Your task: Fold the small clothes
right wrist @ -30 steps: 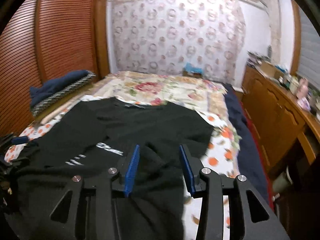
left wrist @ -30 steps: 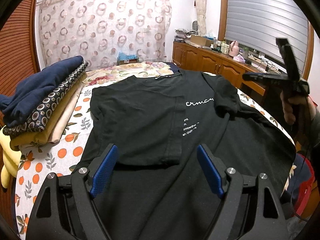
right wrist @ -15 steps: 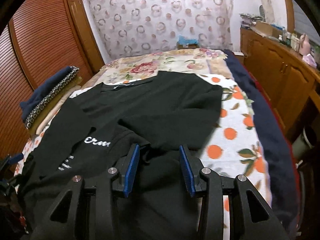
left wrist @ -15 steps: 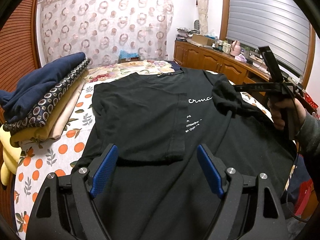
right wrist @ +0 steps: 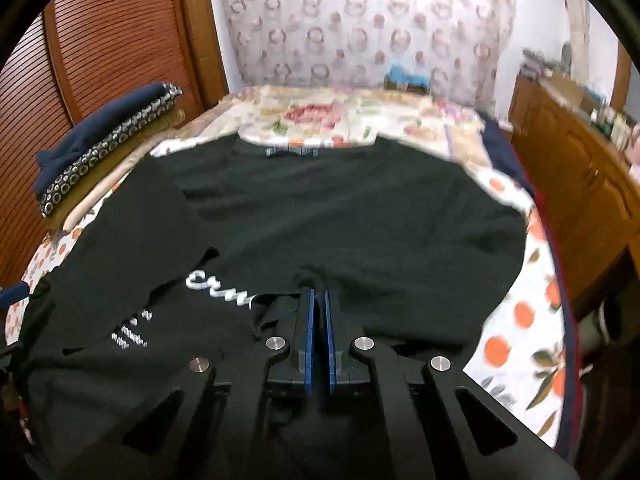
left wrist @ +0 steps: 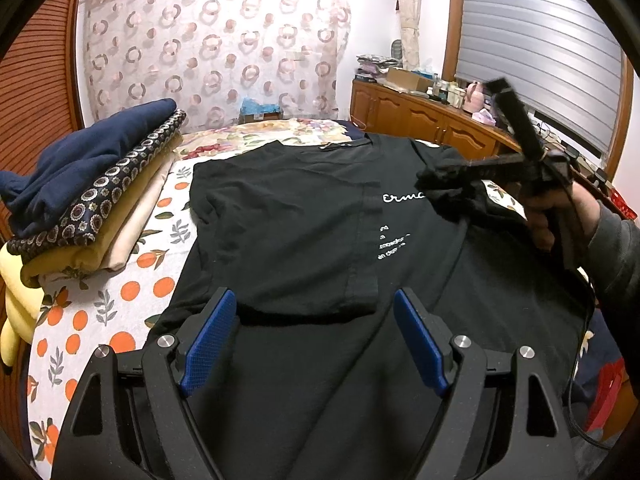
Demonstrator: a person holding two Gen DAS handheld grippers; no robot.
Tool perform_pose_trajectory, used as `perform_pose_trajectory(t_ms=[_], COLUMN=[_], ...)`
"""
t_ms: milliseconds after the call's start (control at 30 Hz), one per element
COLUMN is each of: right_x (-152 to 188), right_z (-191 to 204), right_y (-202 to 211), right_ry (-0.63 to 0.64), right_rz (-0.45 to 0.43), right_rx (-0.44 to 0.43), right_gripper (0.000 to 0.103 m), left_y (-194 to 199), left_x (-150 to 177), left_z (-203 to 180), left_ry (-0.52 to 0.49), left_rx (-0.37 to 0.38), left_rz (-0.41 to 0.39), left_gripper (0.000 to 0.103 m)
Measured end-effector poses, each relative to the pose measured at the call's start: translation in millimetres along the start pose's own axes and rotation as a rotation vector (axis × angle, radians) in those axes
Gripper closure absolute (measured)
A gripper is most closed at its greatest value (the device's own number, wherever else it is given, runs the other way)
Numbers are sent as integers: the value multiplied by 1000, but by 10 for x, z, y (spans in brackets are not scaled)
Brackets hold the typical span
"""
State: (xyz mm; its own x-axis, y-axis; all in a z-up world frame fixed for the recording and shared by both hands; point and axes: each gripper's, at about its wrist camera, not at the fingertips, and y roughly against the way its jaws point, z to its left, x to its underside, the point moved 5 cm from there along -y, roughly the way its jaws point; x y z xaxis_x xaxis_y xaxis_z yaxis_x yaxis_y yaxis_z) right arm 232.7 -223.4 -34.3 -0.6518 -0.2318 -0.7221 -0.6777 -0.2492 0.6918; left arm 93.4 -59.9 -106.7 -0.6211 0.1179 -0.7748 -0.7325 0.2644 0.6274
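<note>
A black T-shirt (left wrist: 288, 224) with white lettering lies spread on the bed, its left side folded in over the chest. It also shows in the right wrist view (right wrist: 360, 216). My left gripper (left wrist: 316, 332) is open and empty, just above the shirt's lower part. My right gripper (right wrist: 318, 304) is shut on the shirt's right sleeve and lifts it over the lettering. In the left wrist view the right gripper (left wrist: 436, 178) holds the bunched sleeve (left wrist: 456, 196) above the shirt's right chest.
A stack of folded clothes (left wrist: 92, 184) sits at the bed's left edge, topped by a navy garment; it also shows in the right wrist view (right wrist: 108, 140). A wooden cabinet (left wrist: 432, 124) with clutter runs along the right. The orange-print sheet (left wrist: 100, 300) covers the bed.
My right gripper has closed on the right sleeve and carried it up and leftward over the shirt. My left gripper has stayed open in place.
</note>
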Motion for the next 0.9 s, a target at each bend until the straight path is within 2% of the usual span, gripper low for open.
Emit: perform_pose_trajectory(t_ms=[167,300,333,400,500,767,900], right_x=[-312,-605,-678,-738,-653,-169,-74], right_z=[214,542,598,595,422,176,10], right_y=[274,335,342,335,386,77,-93], right_ry=[67,191,205,208,173,87,-14], right_rz=[-133,-167,-170,-178,-212,-69,-6], right_rx=[-27,-47,-53,-48,-18,78,50], right_gripper=[99,98,93,57,57,57,57], left_y=[6,11,16,6,20,4,-67], left_x=[8,9,11,1,3,-12,-66], left_z=[23,34,45,61,91,95,109], left_ry=[7,6,8,9,17,14,-5], left_rx=[-2,-4,-3,-7,-7,-7,-15], left_rz=[0,-2,-2,-2,-5,-5,1], left_gripper=[21,21,21,21,21,21,21])
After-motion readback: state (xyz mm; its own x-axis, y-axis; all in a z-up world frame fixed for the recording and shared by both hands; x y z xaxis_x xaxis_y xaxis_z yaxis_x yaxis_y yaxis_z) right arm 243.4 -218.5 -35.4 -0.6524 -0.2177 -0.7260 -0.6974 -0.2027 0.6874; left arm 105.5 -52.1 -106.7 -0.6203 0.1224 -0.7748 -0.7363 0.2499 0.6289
